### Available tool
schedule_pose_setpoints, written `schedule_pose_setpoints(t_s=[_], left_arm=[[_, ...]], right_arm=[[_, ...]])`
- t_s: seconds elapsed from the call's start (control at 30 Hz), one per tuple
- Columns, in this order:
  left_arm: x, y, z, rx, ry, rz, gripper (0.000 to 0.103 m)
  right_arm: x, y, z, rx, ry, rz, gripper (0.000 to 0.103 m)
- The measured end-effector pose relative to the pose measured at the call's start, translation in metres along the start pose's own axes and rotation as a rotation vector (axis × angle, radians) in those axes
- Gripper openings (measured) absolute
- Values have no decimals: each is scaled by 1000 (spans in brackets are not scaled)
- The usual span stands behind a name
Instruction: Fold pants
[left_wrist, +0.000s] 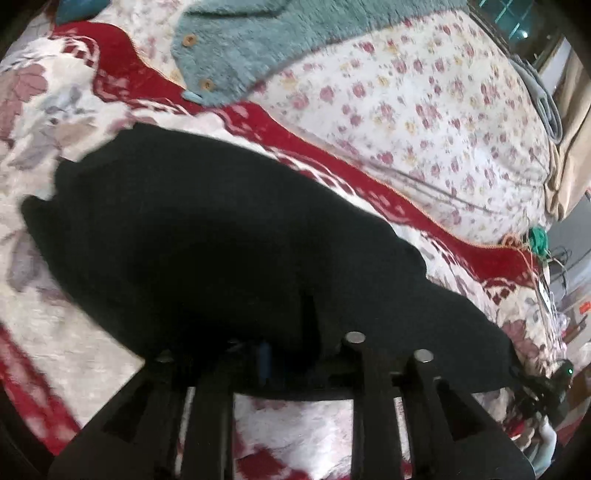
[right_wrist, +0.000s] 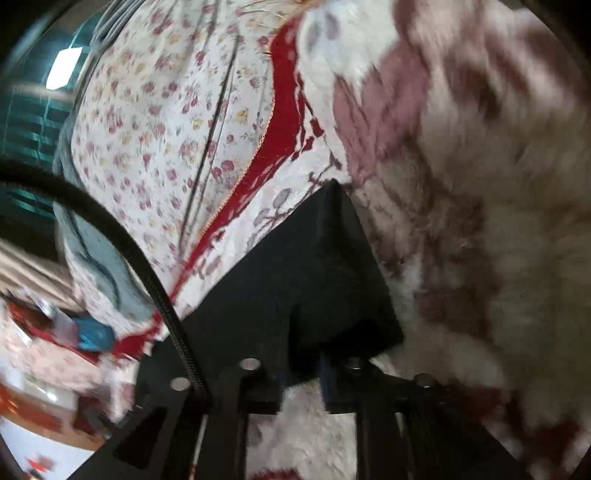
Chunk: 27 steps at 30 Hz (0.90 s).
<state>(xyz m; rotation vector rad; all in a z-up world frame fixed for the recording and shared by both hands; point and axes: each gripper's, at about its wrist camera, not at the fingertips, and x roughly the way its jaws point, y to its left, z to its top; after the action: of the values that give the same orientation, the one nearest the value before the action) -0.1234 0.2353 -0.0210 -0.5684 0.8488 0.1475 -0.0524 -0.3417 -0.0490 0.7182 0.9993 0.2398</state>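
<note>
Both the left gripper (left_wrist: 291, 354) and right gripper (right_wrist: 303, 365) seem clamped on the black fabric pants (left_wrist: 207, 236) (blurred), so lift evenly over the floral fleece blanket (left_wrist: 55, 122).

No text, label, brand or number can be read in either wrist view. The cloths ahead of the tongs carry only flower and leaf patterns, and the small red marks far off to the side are too blurred to make out
</note>
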Motion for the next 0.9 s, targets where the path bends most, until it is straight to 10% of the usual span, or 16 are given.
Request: schedule_pose_setpoints(t_s=[0.13, 0.37, 0.7, 0.9], left_arm=[[-25, 20, 3, -26, -14, -4, 27], [-61, 69, 5, -133, -75, -13, 48], [-60, 91, 24, -164, -70, -12, 59], [-48, 95, 32, -150, -63, 0, 59]], right_arm=[[-24, 15, -8, -84, -35, -17, 32], [-7, 104, -31, -335, -18, 250, 36], [121, 282, -175, -957, 191, 355, 36], [167, 333, -231, -1123, 215, 381, 38]])
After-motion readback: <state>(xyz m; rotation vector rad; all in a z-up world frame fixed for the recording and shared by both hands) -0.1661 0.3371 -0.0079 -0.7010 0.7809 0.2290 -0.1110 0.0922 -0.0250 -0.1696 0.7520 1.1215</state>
